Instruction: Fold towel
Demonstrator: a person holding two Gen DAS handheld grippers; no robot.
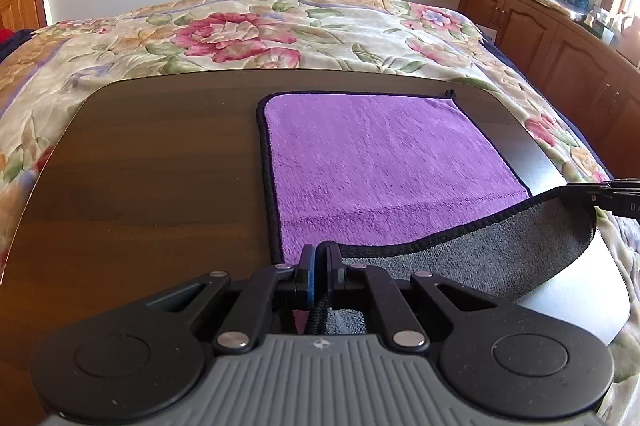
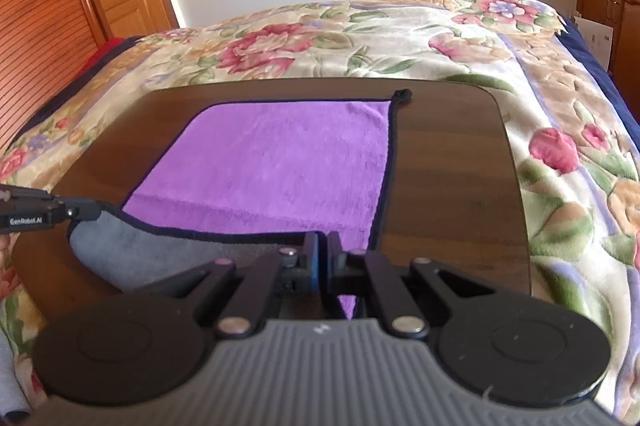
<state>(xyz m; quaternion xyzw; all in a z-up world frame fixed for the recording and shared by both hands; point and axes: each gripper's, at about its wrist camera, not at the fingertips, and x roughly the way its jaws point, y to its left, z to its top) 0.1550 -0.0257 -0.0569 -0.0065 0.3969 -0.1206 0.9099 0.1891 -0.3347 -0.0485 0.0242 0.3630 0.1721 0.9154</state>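
Your left gripper [image 1: 319, 258] fingers clamp the towel [image 1: 384, 162] hem at 6 o'clock. Right gripper [image 2: 323, 246] fingers pinch its near hem likewise, lifted off the desk [image 1: 160, 166].

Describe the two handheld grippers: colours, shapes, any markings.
Both match: the left gripper and right gripper have a ribbed grey body, black scissor-like linkage arms with silver rivets, two round black discs, and a blue pad on one finger. White "GenRobot.AI" lettering shows on the left gripper's side in the right wrist view.
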